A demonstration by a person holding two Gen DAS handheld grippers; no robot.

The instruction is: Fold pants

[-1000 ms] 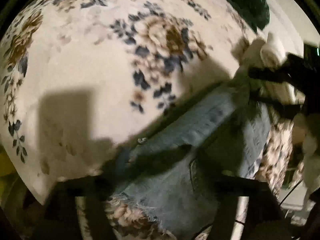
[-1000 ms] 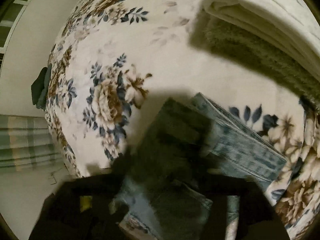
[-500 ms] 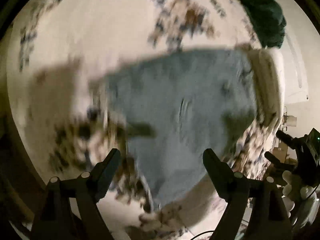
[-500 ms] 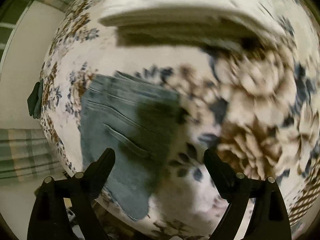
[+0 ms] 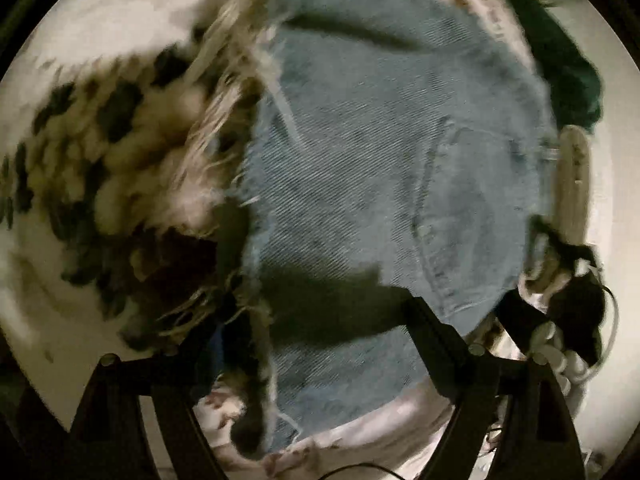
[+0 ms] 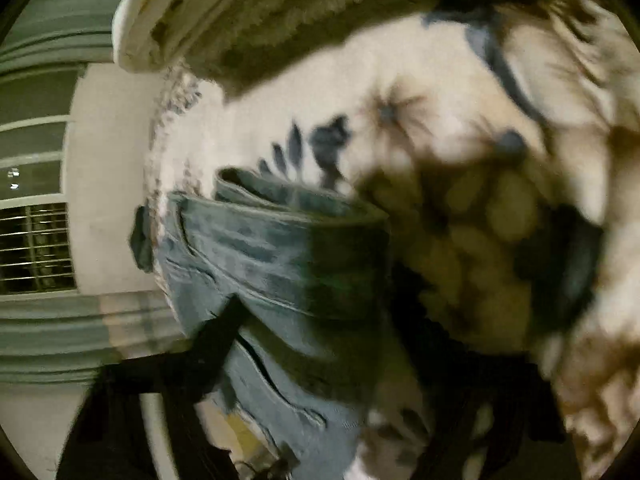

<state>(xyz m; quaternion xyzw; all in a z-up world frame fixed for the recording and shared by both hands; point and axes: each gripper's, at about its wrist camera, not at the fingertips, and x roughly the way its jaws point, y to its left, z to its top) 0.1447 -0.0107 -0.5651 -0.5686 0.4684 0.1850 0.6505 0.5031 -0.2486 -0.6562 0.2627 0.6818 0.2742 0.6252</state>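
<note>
Denim fills most of your left wrist view: the pants (image 5: 380,184) lie folded on the floral blanket (image 5: 120,160), spreading from centre out to 12 and 3 o'clock. Your left gripper (image 5: 316,328) has its fingers spread wide with nothing between the pads. The right finger (image 5: 436,332) sits over the lower denim edge at about 5 o'clock; the left finger at 7 o'clock merges with dark shadow and frayed hem threads, so you cannot confirm its tip position. Contact with the cloth cannot be judged.

At 4 o'clock in the same view your right gripper (image 5: 568,304) shows as a dark shape just off the denim's edge, with a white-gloved hand (image 5: 556,352) beneath it.

Right wrist view: pants (image 6: 272,272) sit from centre toward 8 o'clock, folded layers stacked, on the blanket (image 6: 460,100). One dark finger (image 6: 216,340) crosses the denim at 7 o'clock. The other side, toward 5 o'clock, is smeared black against shadow; whether this gripper (image 6: 320,364) is spread or clamped cannot be told.

Hard to read: both views are motion-blurred. A pile of folded bedding (image 6: 280,12) is cut off at 12 o'clock. A dark green cloth (image 5: 568,76) lies at 2 o'clock in the left view, partly cropped.
</note>
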